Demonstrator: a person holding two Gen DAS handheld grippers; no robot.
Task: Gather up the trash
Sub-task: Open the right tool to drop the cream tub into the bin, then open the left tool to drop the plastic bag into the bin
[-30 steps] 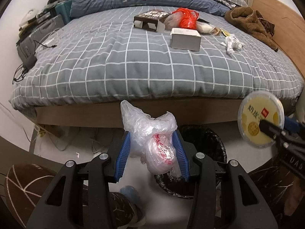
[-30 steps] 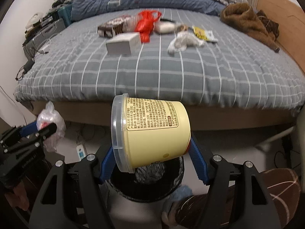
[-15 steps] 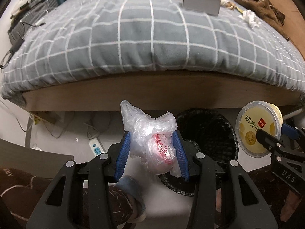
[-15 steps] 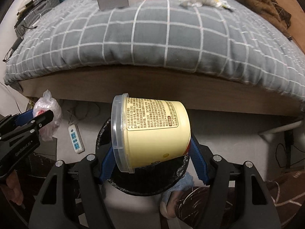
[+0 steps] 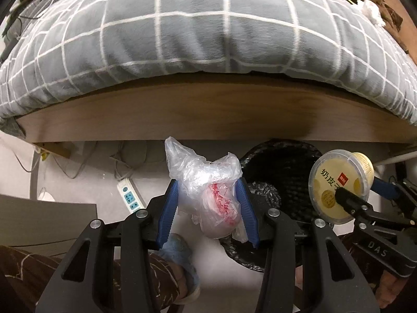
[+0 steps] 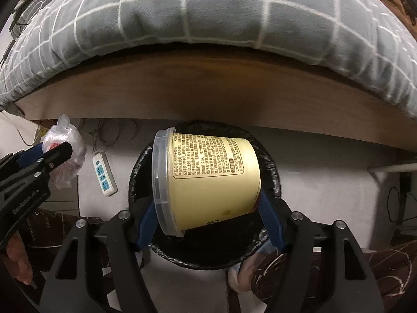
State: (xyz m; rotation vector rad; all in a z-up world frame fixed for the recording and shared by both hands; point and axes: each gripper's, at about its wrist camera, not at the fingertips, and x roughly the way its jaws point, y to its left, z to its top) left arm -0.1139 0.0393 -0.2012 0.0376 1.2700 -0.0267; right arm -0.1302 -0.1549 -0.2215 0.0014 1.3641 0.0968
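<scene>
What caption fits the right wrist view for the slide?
Right tool holds a yellow tub sideways over the black bin beside the bed.

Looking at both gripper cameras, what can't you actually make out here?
- Inside of the black bin, right wrist view: hidden by the yellow tub.
- Contents of the plastic bag, left wrist view: crumpled film blurs them.
- Trash on the bed, left wrist view: cut off by the top edge.

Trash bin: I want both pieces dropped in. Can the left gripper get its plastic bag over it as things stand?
Probably yes. The left gripper holds the plastic bag beside the trash bin's open mouth; nothing stands between them.
</scene>
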